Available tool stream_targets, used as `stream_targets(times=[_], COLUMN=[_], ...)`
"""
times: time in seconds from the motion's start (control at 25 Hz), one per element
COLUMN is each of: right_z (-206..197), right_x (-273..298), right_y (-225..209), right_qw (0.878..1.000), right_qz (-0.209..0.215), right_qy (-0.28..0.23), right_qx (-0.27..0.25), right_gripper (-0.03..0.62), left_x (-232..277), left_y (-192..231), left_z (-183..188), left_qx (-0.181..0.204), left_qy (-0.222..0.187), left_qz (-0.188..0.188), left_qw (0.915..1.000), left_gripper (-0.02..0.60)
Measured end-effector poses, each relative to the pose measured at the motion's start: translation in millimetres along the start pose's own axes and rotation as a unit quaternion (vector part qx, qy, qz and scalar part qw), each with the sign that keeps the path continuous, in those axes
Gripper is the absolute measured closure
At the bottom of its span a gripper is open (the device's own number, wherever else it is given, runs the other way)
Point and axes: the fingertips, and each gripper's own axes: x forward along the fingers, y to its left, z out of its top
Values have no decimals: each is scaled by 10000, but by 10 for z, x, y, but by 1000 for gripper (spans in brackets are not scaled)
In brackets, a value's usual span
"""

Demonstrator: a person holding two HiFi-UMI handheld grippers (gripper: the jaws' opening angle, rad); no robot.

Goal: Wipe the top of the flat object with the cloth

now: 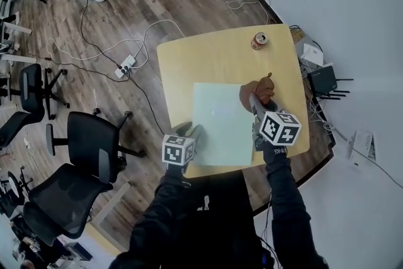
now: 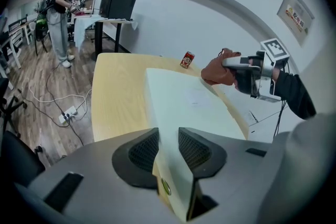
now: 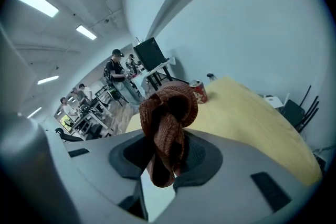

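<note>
A pale green flat board [image 1: 220, 123] lies on the light wooden table [image 1: 208, 57]. My left gripper [image 1: 191, 139] is shut on the board's near left edge; in the left gripper view the board [image 2: 181, 102] runs away from between the jaws of that gripper [image 2: 168, 152]. My right gripper [image 1: 254, 107] is shut on a bunched rust-brown knitted cloth [image 1: 259, 91], held at the board's right edge. In the right gripper view the cloth [image 3: 168, 113] hangs bunched between the jaws of that gripper [image 3: 167, 157]. From the left gripper view, the cloth [image 2: 216, 71] hangs above the board's far right side.
A red drink can [image 1: 259, 40] stands near the table's far edge. Black office chairs [image 1: 88, 154] stand left of the table, with cables and a power strip [image 1: 126, 64] on the floor. Routers and boxes [image 1: 321, 75] lie to the right. A person [image 2: 63, 8] stands far off.
</note>
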Motion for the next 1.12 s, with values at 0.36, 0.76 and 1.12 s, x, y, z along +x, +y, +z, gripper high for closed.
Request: stream_targets(times=[0.36,0.76,1.12], right_z=[-230,-945,-960], right_x=[292,772,619], right_y=[1193,1329,804], right_qw=[9905,9843,9902], right_qz=[1343,1320,741], right_qy=[242,1148,1147], right_qx=[184,251,303], right_gripper=[462,462,461], left_x=[-8,-4,-4], left_y=[-8,19,34], left_z=[33,14,42], left_qx=[-66,-63,-47], left_qy=[-7,-23,26], left_qz=[-10,-31,25], left_qw=[10000,10000,10000], left_gripper=[446,446,446])
